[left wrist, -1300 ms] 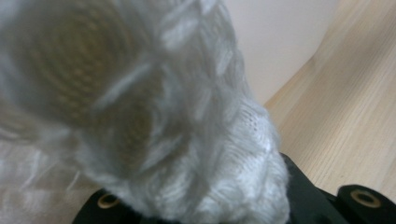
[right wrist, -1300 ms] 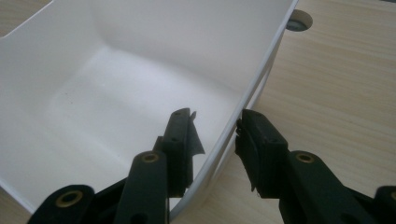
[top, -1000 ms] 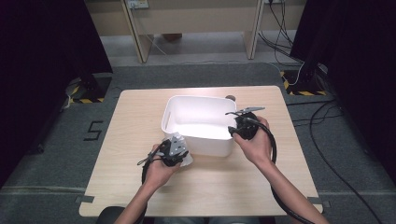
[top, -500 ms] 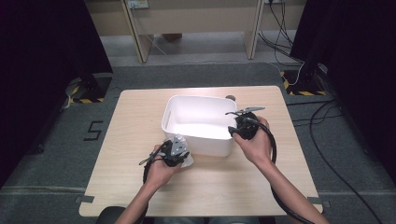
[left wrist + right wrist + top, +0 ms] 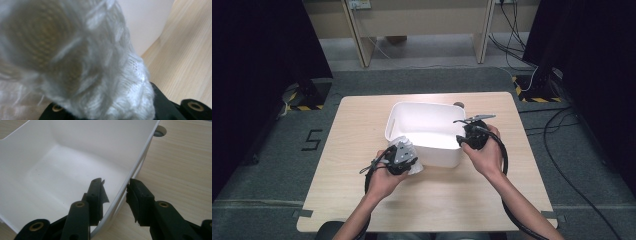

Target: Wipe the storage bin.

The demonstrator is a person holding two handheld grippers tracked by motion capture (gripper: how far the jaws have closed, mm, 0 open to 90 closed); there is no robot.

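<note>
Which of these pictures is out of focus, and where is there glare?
Left gripper view: the white knitted cloth is very near the lens and blurred. Right gripper view: sharp, evenly lit, the bin wall between the tongs. High view: bright glare on the white bin floor; dark surroundings.

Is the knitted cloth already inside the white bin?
No, the knitted cloth is in the left gripper outside the white bin, beside its near wall over the table.

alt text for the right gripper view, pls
The right gripper straddles the side wall of a white plastic bin, one black jaw inside and one outside, with a gap on each side of the rim. The bin's visible interior is empty; it sits on a light wooden table.
</note>
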